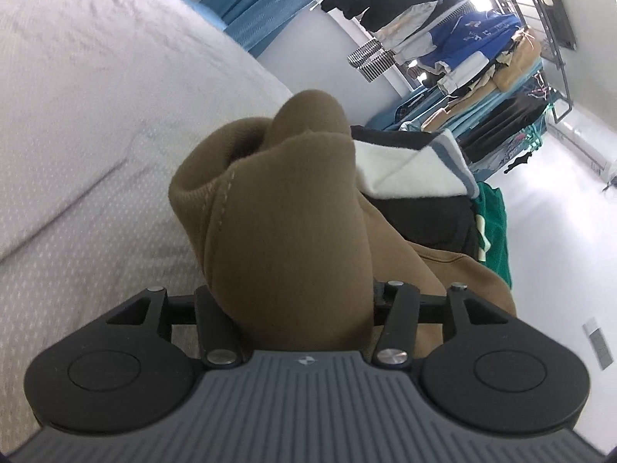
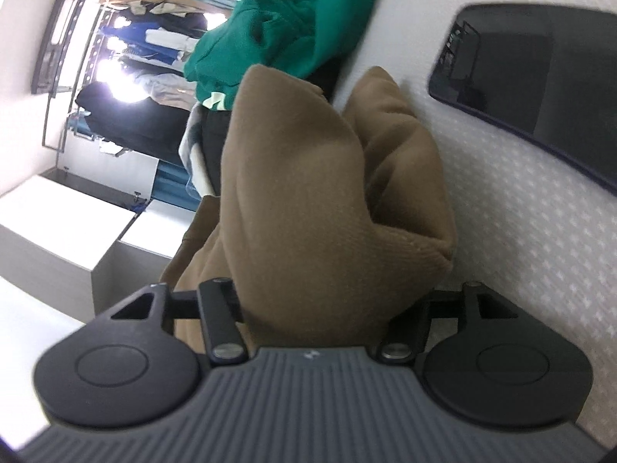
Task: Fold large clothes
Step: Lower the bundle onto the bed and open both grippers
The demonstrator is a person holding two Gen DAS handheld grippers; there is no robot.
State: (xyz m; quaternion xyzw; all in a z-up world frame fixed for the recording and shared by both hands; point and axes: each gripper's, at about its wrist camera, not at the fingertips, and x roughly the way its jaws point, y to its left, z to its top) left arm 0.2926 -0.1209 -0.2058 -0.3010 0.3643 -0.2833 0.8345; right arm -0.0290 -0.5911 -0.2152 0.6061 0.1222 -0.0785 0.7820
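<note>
The brown garment [image 1: 285, 208] sits bunched between the jaws of both tools; each wrist view shows thick folds rising straight ahead of the fingers and hiding them, so no fingertip is visible. The left hand-held gripper [image 1: 297, 301] has cloth filling its gap, and the right hand-held gripper [image 2: 312, 301] likewise; whether the pads press on the fabric or stand just clear of it cannot be told from either view.

The garment rests against the white quilted bed [image 1: 77, 123] — on the left tool's left and the right tool's right; its bulk therefore spans the space between the two hands, long axis running from one hand to the other, neither hand nearer. A green garment [image 2: 285, 27] and a dark one lie just beyond it; a dark tablet [image 2: 532, 77] lies on the bed near the right tool.

Judgement: the coming move — laying the held edge down flat — turns on keeping both hands level along that axis.
</note>
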